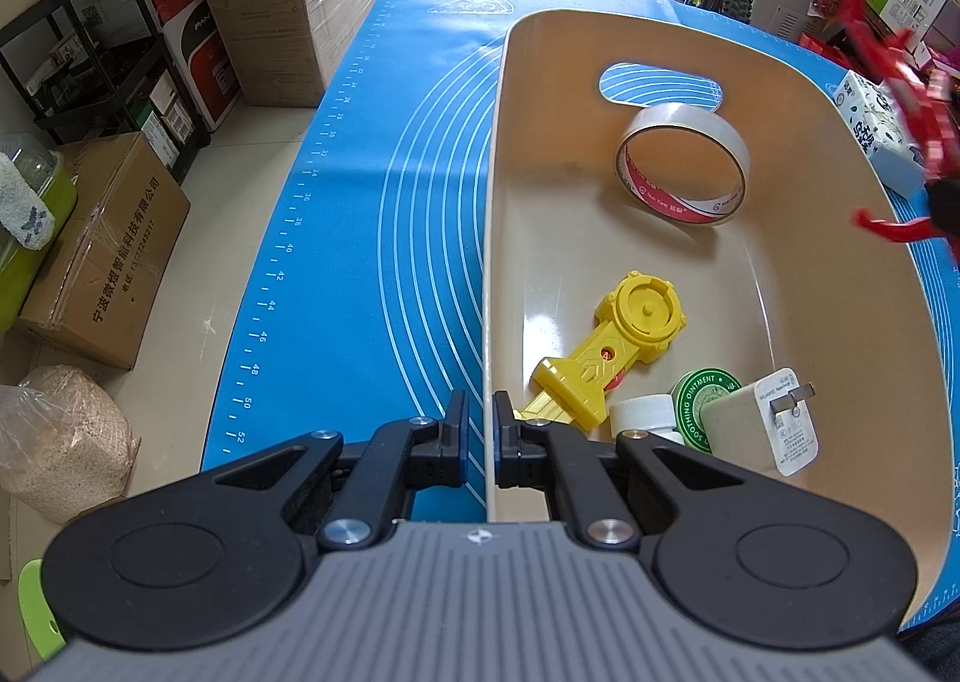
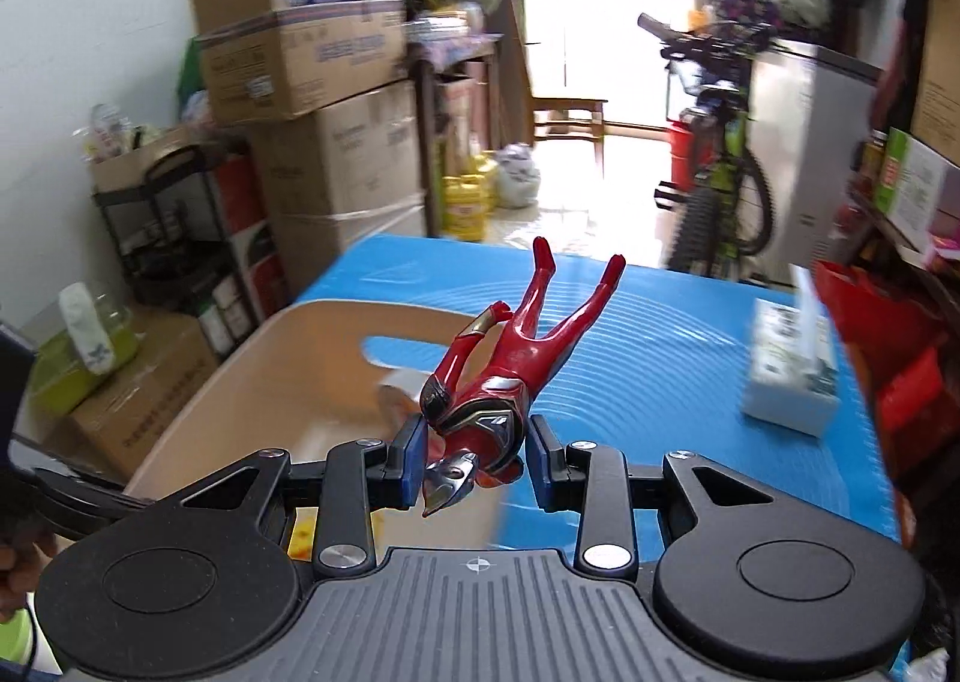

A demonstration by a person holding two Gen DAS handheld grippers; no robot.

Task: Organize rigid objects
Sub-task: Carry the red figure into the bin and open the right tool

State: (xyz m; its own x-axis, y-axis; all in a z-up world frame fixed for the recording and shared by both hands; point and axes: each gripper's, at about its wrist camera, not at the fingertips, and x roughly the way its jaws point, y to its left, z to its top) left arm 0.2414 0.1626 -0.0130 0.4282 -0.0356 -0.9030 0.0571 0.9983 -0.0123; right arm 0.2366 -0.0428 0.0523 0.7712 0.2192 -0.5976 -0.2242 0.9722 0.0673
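Red hero figure (image 2: 489,400) sits low centre of the right wrist view, clamped at chest and shoulders between the blue pads (image 2: 413,457) of the right gripper (image 2: 477,463). Head (image 2: 447,481) points back toward the camera and down; both legs run up and away toward upper centre of frame, splayed in a V. Long axis therefore lies roughly along the gripper's forward line, tilted a little right. It hangs in the air, touching nothing else. The beige tray (image 2: 252,358) lies left and below in that view, its handle cutout just behind the figure; judged, the coming move is a carry leftward and down into the tray, legs leading. In the left wrist view the figure shows blurred red at the right edge (image 1: 900,100), beyond the tray's far-right rim (image 1: 864,154). Left gripper (image 1: 480,442) straddles the tray's near-left wall, fingers narrowly apart with the wall between them; contact cannot be told. Already in the tray: tape roll (image 1: 684,166), yellow toy (image 1: 606,358), ointment tin (image 1: 705,406), white charger (image 1: 774,424). A tissue pack (image 2: 792,364) rests on the blue mat (image 1: 372,202), right of the tray.
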